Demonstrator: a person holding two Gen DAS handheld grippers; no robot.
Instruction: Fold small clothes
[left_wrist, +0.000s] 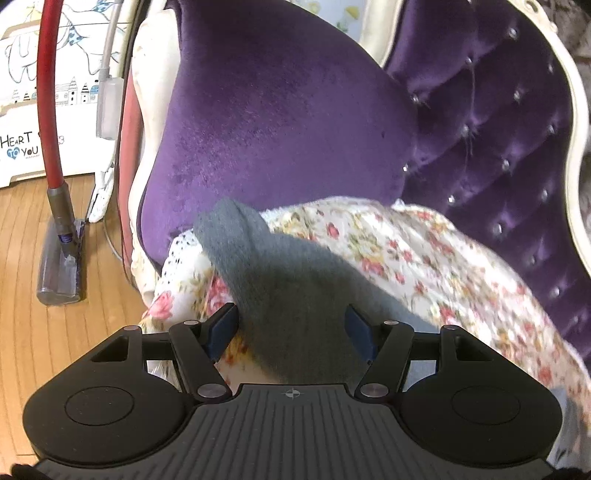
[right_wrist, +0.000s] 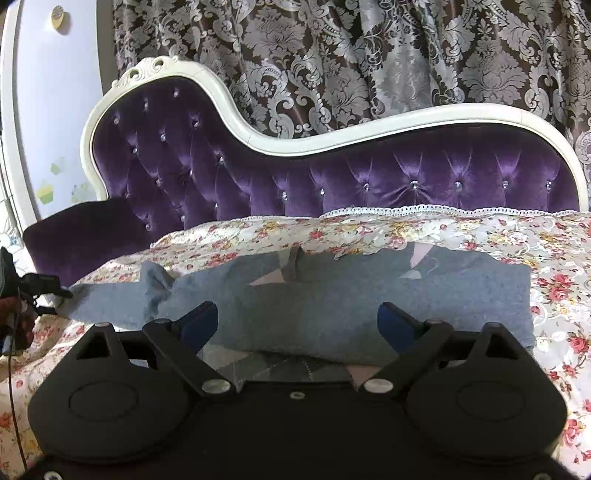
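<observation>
A: Vacuum cleaner (left_wrist: 61, 229) first, at the far left of the left wrist view: it stands on the wooden floor (left_wrist: 55, 350), left of the purple sofa (left_wrist: 277, 122). What lies on the sofa itself?

B: Over the sofa's seat lies a floral cover (left_wrist: 417, 251), and on that cover lies the grey garment (left_wrist: 288, 280). In the left wrist view one end of it is rolled or turned over near the sofa's purple cushion.

A: And the left gripper (left_wrist: 291, 325)?

B: Its fingers (left_wrist: 225, 325) stand apart, about halfway spread, with the grey garment lying between them. The left finger sits right at the cloth's edge; whether it touches cannot be told, and neither pad is seen pinching it.

A: Moving to the right wrist view?

B: At the left edge, beside the sofa's low end, the other gripper shows as a dark shape close to the garment's narrow end. The garment (right_wrist: 332, 295) stretches across the floral cover (right_wrist: 517, 243) in front of the sofa's tufted back (right_wrist: 369, 177), with a pink and grey diamond pattern showing in places.

A: The right gripper (right_wrist: 299, 321)?

B: Its fingers (right_wrist: 397, 325) are spread wide over the near edge of the garment and grip nothing. Behind the sofa hangs a patterned curtain (right_wrist: 369, 55).
</observation>
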